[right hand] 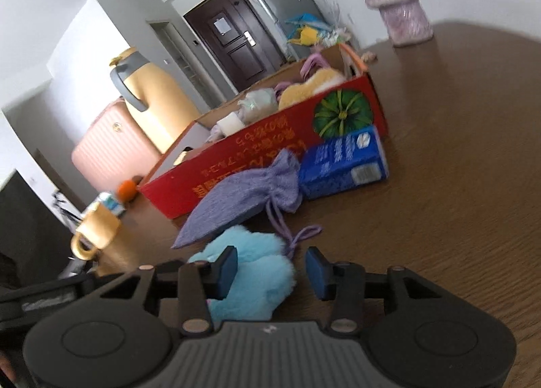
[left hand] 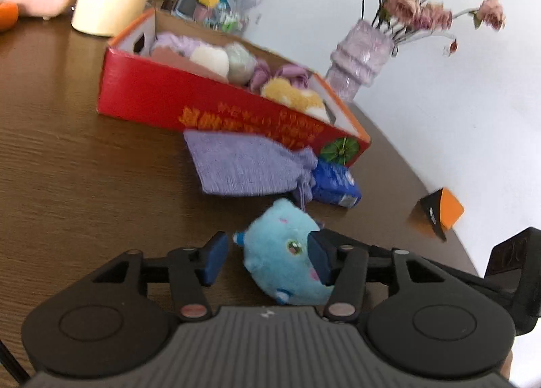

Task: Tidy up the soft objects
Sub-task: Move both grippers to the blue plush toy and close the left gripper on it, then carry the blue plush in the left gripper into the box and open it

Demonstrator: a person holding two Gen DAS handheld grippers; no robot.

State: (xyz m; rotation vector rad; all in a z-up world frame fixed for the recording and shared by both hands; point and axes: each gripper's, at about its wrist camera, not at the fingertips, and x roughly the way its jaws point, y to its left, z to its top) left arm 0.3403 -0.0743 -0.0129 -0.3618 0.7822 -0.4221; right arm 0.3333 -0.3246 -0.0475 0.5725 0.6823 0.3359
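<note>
Two tools flank the blue plush toy point(left hand: 284, 252) low in each frame: your left tool point(left hand: 267, 259) and right tool point(right hand: 270, 273) both stand partly open around it, gripping nothing. Behind lie the purple pouch point(left hand: 236, 165) and the red box point(left hand: 203, 104) on the tabletop point(left hand: 67, 151).

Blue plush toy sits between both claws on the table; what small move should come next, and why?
Probably close the left claw on the fluffy blue plush toy: it lies between the open pads, outside the red cardboard box holding other soft things.
</note>
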